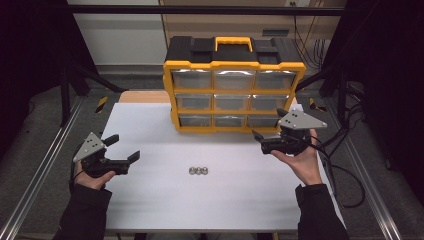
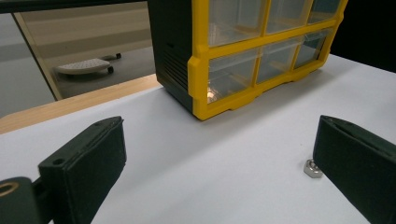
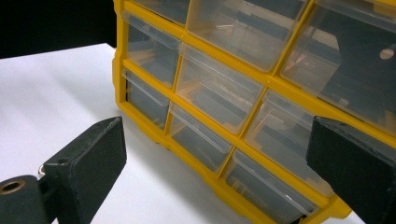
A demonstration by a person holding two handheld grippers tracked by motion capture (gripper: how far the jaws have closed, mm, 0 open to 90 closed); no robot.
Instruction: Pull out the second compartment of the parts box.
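Nuts [image 1: 198,171] lie in a row at the counter's [image 1: 150,200] near middle. We hold our left gripper [image 1: 124,148] and right gripper [image 1: 267,129] with fingers spread, empty, the right beside the cabinet [image 1: 233,85].

No readable text

No lettering, brand, number or sign can be read on the drawer cabinet [image 1: 234,85], the nuts [image 1: 198,170] or the table [image 1: 150,200].
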